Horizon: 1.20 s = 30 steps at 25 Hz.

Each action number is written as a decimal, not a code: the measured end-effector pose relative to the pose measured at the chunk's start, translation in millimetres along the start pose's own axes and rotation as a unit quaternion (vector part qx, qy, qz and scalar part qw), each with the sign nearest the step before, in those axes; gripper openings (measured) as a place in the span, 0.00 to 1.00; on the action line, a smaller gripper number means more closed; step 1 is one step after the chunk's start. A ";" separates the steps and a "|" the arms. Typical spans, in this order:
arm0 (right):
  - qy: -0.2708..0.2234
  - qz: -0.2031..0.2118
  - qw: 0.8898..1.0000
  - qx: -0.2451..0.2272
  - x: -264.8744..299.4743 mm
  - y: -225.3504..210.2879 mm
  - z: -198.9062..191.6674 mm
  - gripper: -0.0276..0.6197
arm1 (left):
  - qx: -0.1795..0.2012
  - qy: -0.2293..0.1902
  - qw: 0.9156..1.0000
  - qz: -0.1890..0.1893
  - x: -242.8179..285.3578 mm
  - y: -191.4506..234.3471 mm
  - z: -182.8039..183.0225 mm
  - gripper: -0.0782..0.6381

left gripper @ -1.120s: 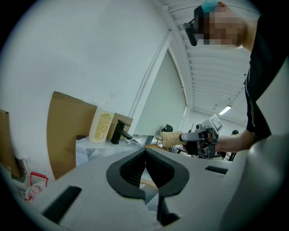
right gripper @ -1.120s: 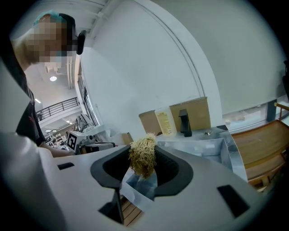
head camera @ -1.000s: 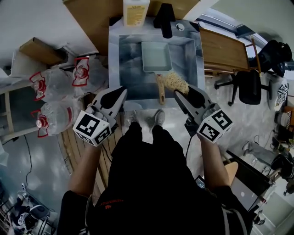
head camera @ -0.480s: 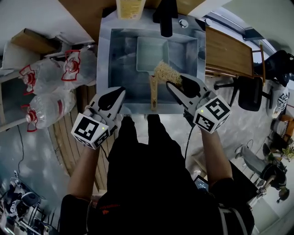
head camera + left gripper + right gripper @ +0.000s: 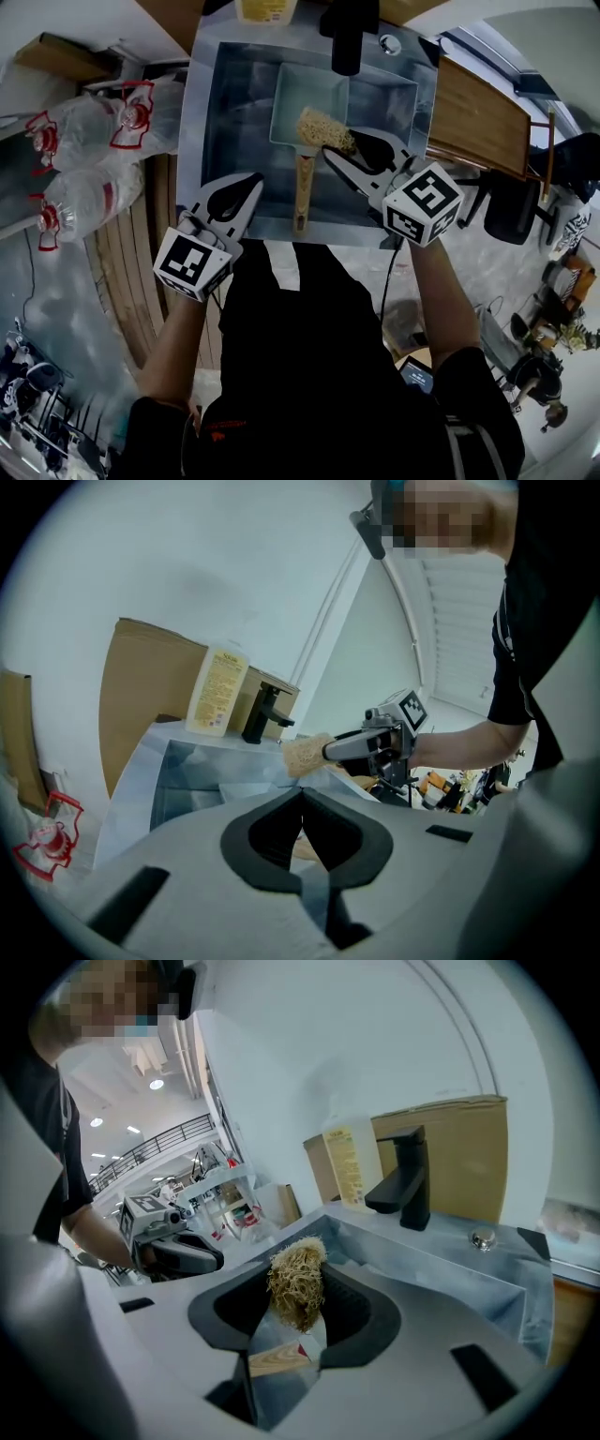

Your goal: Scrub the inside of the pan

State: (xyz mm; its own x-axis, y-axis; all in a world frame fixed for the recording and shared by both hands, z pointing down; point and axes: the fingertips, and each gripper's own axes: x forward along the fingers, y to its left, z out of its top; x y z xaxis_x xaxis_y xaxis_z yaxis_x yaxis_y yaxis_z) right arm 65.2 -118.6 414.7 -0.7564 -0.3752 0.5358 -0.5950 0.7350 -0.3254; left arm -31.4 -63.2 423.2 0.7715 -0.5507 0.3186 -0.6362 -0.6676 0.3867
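pale flooring and a white wall surround a steel sink [image 5: 202, 141], taken as the reference for all positions. left of the sink, large clear plastic bottles [image 5: 80, 141] with red fittings lie beside wooden slats. over the sink's near-left rim sits the left gripper [image 5: 242, 190]. its jaws are pressed together at the tips, with nothing between them. on the sink's far rim stands a yellow-labelled bottle [image 5: 267, 9], and a black tap [image 5: 347, 33] reaches out over the basin just right of it. inside the sink, toward the far wall, lies a pale rectangular pan [image 5: 309, 94]. its wooden handle [image 5: 300, 192] points toward the sink's near rim. a tan fibrous scrubber [image 5: 323, 129] is over the pan's near edge, where the handle joins. whether it touches the pan surface cannot be confirmed. the right gripper [image 5: 349, 157] reaches in from the sink's near-right side, its jaws pinching the scrubber from both sides. right of the sink, just beside its rim, lies a wooden board [image 5: 478, 112].
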 end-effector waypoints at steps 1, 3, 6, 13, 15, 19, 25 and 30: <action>0.007 0.005 1.000 -0.004 5.4 -3.2 -2.4 0.28 | 0.004 0.000 1.000 0.001 3.3 0.9 -1.2 0.13; 0.021 0.015 1.000 -0.011 17.3 -8.9 -7.8 0.28 | 0.007 0.000 1.000 0.004 9.1 3.4 -2.3 0.13; 0.050 0.028 0.998 -0.025 37.3 -16.4 -21.2 0.28 | 0.009 0.003 1.000 0.006 16.4 8.3 -5.6 0.13; 0.118 0.048 0.989 -0.081 79.3 -36.1 -58.5 0.28 | -0.016 0.020 1.000 0.005 31.2 19.1 -21.2 0.13; 0.136 0.061 0.984 -0.098 86.9 -37.8 -68.0 0.28 | -0.028 0.029 0.999 0.008 34.1 21.7 -25.4 0.13; 0.169 0.099 0.974 -0.116 98.1 -37.6 -82.9 0.28 | -0.031 0.032 0.999 0.007 41.6 25.3 -29.4 0.13; 0.200 0.152 0.960 -0.123 106.7 -35.9 -93.1 0.28 | -0.041 0.033 0.999 0.008 48.8 28.4 -33.0 0.13; 0.202 0.153 0.961 -0.115 113.3 -46.4 -95.0 0.27 | -0.047 0.035 0.998 0.007 51.7 31.2 -36.8 0.13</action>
State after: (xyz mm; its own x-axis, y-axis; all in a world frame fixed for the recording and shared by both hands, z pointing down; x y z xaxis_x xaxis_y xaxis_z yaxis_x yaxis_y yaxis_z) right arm 32.9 -141.5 564.5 -0.6919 0.0928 0.7160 -0.2518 0.8984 -0.3598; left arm -11.4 -94.1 483.6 0.7623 -0.5219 0.3827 -0.6471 -0.6077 0.4604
